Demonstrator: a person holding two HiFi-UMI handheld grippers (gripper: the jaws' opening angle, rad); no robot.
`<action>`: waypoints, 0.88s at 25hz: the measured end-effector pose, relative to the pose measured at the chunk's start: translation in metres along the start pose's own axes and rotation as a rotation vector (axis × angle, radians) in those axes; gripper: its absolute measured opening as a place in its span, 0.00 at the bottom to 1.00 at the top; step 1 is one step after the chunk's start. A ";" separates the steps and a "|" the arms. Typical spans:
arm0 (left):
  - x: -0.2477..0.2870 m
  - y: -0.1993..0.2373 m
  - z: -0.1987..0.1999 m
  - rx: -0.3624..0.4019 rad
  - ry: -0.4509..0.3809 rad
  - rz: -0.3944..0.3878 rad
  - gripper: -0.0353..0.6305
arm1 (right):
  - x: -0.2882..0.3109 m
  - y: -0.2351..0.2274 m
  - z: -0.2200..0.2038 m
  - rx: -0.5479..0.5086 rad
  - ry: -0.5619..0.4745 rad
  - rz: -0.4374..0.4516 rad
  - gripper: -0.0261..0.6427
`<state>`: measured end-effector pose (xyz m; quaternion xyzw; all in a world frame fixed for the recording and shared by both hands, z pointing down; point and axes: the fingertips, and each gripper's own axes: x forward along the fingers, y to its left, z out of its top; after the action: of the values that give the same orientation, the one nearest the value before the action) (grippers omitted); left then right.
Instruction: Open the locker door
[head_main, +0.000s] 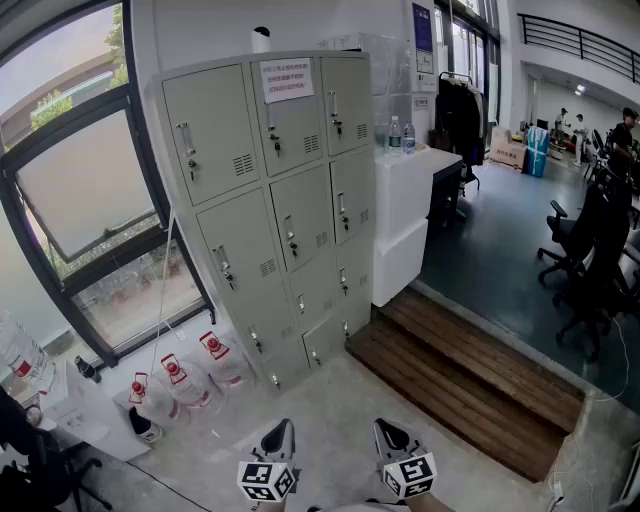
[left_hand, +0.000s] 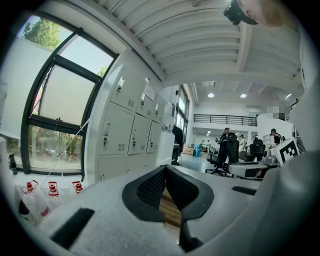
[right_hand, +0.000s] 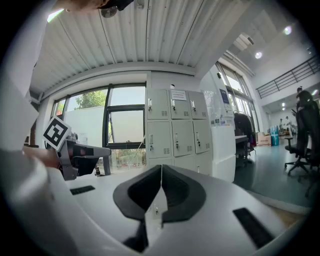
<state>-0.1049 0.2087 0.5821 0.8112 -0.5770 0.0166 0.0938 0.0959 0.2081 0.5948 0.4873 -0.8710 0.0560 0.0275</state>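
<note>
Carried low and pointed forward, well apart from the locker (head_main: 280, 190) — likely an approach stance, with no handle in reach yet. Locker against the window wall, beside a white bench (head_main: 400, 210), every door shut. Left tool (left_hand: 165, 170) closed, tips together, nothing between. Right tool (right_hand: 161, 169) likewise closed — empty.
</note>
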 end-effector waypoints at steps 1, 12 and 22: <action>0.000 0.000 0.000 0.000 0.000 0.000 0.07 | 0.000 0.000 0.000 0.000 0.002 0.001 0.06; 0.001 -0.002 -0.002 0.007 0.007 0.004 0.07 | 0.002 0.003 -0.002 -0.002 0.011 0.031 0.06; 0.006 -0.016 -0.003 0.030 0.010 0.024 0.07 | 0.000 -0.007 -0.003 0.017 0.003 0.059 0.06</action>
<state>-0.0881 0.2085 0.5836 0.8054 -0.5858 0.0306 0.0845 0.1020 0.2048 0.5983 0.4618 -0.8843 0.0647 0.0229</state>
